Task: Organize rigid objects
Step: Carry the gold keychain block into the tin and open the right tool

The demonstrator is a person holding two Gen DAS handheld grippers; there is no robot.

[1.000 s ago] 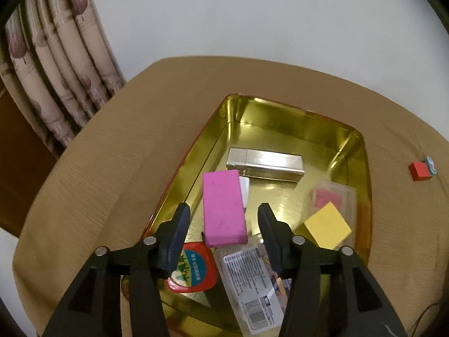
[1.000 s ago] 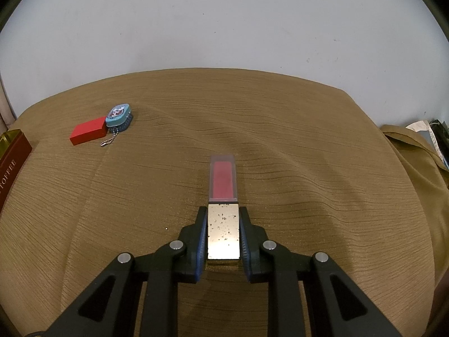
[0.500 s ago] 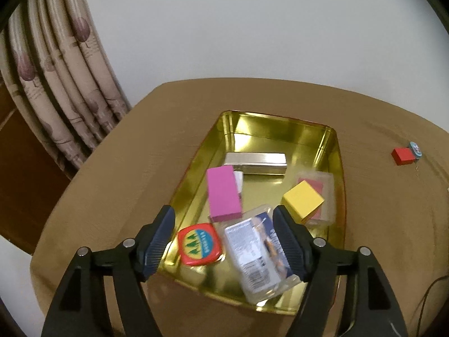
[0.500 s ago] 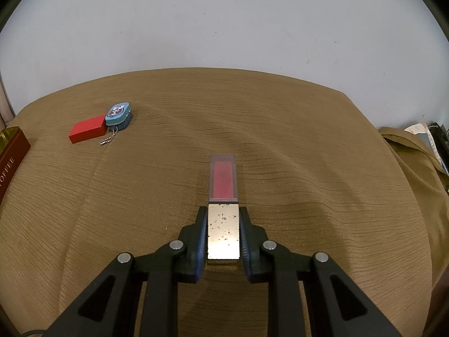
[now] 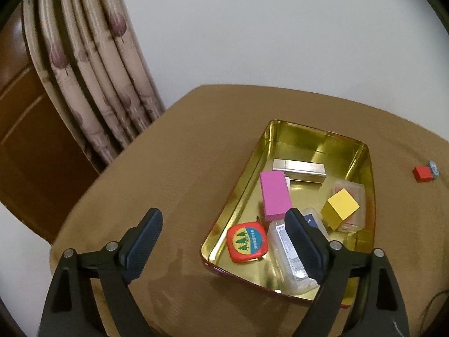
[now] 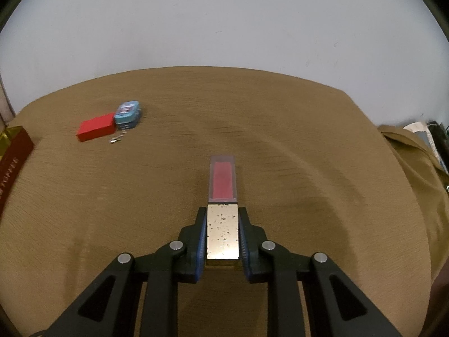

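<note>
A gold tin tray on the brown tablecloth holds a pink block, a silver bar, a yellow cube, a red tape measure and clear plastic cases. My left gripper hangs above the tray's near left corner, its jaws opening with nothing between them. In the right wrist view my right gripper is shut on a gold-and-clear lipstick case with a red inside, held over the cloth.
A red block and a small blue keychain tin lie together on the cloth, also seen far right as the red block. The tray's dark red wall shows at left. Curtains hang beyond the table's left edge.
My left gripper let go of the pink block, which now lies in the tray, then opened wide and drew back up and to the left. The right gripper kept still.
</note>
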